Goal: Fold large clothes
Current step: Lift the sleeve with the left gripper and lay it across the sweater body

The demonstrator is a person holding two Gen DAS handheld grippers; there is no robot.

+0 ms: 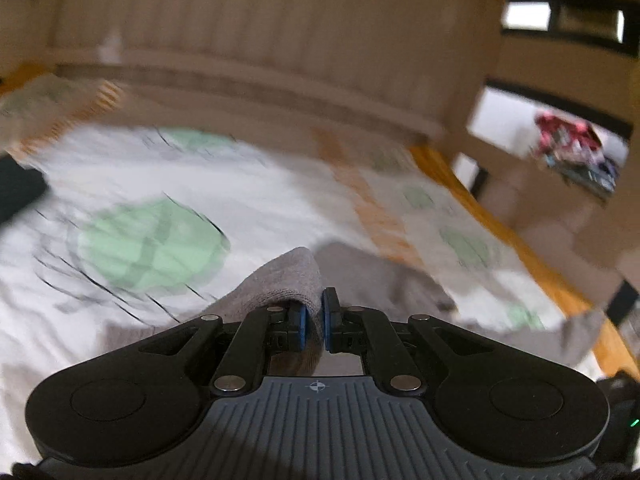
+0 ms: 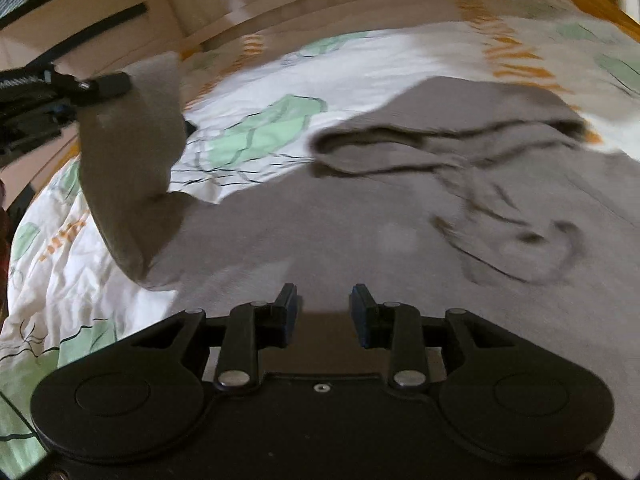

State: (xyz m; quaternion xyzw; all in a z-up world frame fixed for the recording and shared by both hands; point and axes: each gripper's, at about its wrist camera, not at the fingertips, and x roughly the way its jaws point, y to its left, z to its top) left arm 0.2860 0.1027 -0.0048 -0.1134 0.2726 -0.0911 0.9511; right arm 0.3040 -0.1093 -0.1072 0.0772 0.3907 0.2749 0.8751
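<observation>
A grey hooded sweatshirt lies spread on a bed, its hood at the far side with drawstrings trailing. My left gripper is shut on the cuff of one grey sleeve and holds it up. In the right wrist view the left gripper shows at the far left with the lifted sleeve hanging from it. My right gripper is open and empty, low over the sweatshirt's body.
The bed cover is white with green shapes and orange stripes. A padded beige headboard stands behind. The bed's wooden side rail runs at the right. A dark object lies at the left edge.
</observation>
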